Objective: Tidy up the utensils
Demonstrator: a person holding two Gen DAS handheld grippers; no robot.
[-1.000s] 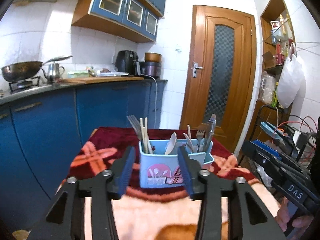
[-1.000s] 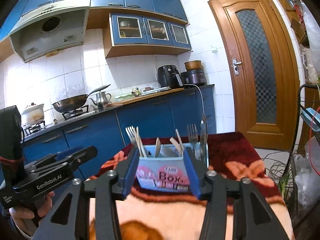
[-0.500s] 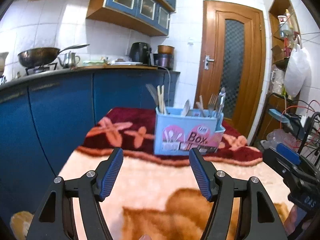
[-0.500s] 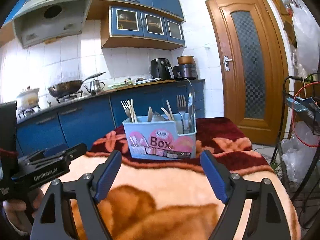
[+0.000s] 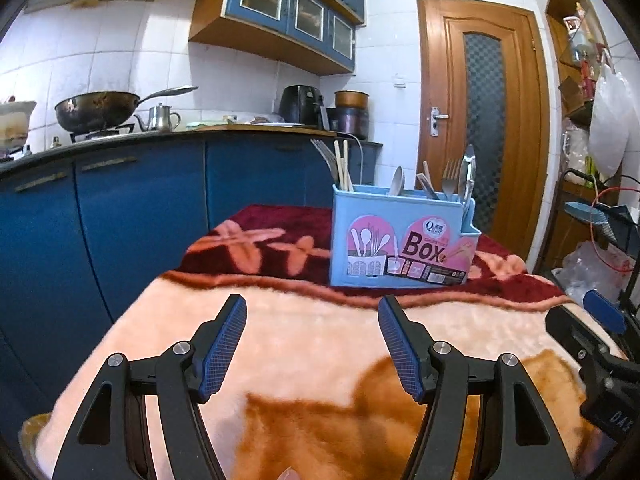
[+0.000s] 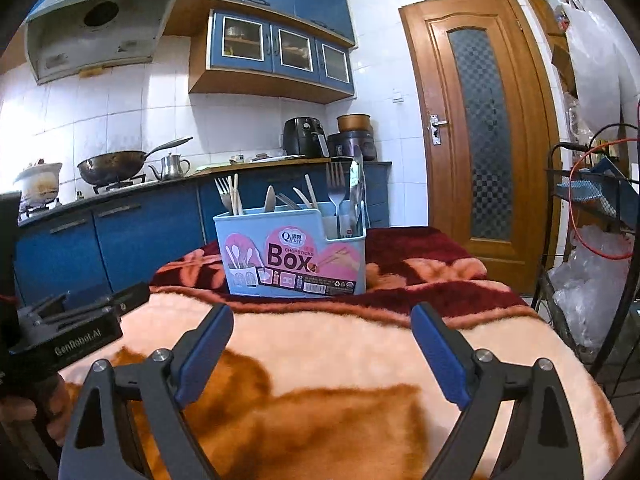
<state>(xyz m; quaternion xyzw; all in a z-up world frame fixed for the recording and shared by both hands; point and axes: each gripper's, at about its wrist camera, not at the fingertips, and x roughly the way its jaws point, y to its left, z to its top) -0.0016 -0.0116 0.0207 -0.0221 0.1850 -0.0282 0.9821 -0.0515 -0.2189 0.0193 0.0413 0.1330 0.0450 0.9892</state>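
**Both tools off the box, box standing ahead of me**

I am holding my left tool [image 5: 312, 344] low over the blanket-covered desk [image 5: 320, 340], its jaws standing wide with nothing between them. My right tool [image 6: 322, 354] is gaping wider, its jaws having just been opening, and it too is gripping nothing. The blue utensil box [image 6: 294, 256] is standing upright on the dark red part of the blanket, ahead of both tools and apart from their fingertips. Forks [image 6: 335, 190], spoons and chopsticks [image 5: 343, 166] are sticking up out of it.
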